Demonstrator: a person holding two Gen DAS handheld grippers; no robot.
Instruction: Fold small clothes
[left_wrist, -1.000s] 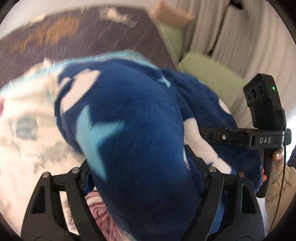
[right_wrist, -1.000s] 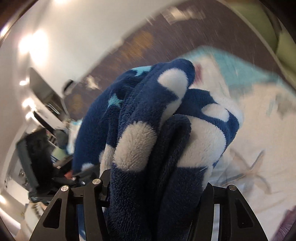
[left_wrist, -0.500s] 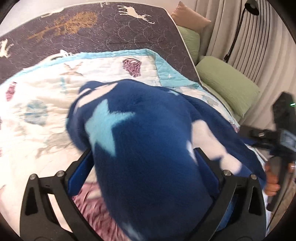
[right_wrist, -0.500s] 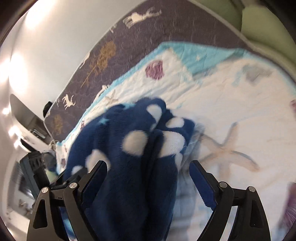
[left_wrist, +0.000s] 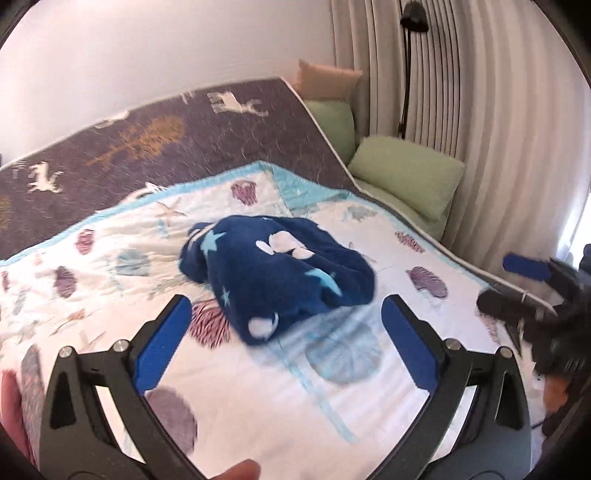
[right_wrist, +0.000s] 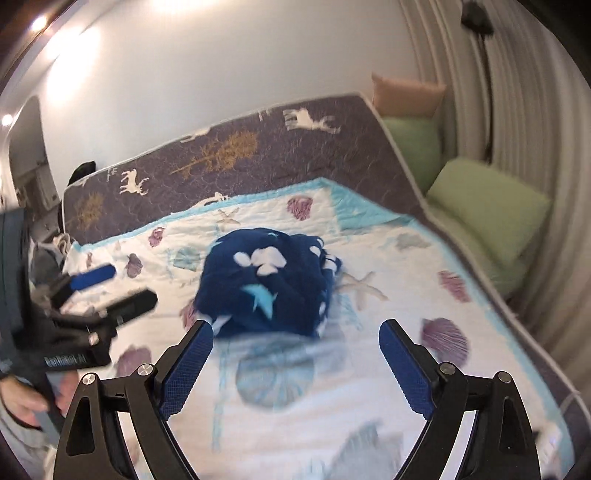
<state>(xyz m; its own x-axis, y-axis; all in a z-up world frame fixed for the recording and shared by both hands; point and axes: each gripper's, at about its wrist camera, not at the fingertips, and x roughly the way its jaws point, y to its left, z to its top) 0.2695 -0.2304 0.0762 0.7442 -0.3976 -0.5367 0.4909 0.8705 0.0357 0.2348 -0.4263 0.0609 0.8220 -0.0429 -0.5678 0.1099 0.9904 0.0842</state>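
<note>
A dark blue fleece garment (left_wrist: 280, 273) with white spots and light blue stars lies bunched in a heap on the seashell quilt (left_wrist: 332, 387). It also shows in the right wrist view (right_wrist: 269, 284). My left gripper (left_wrist: 286, 343) is open and empty, held above the quilt just short of the heap. My right gripper (right_wrist: 297, 363) is open and empty, also just short of the heap. The right gripper shows blurred at the right edge of the left wrist view (left_wrist: 532, 280). The left gripper shows at the left of the right wrist view (right_wrist: 99, 291).
A dark bedspread (left_wrist: 166, 140) with deer and tree prints lies beyond the quilt. Green pillows (left_wrist: 406, 173) and a tan pillow (left_wrist: 325, 79) sit at the far right by the curtain (left_wrist: 461, 74). A black lamp (left_wrist: 413, 14) stands by the curtain.
Both grippers opened and let go of the blue garment. It dropped onto the quilt in a heap, and both grippers pulled back and up from it.
</note>
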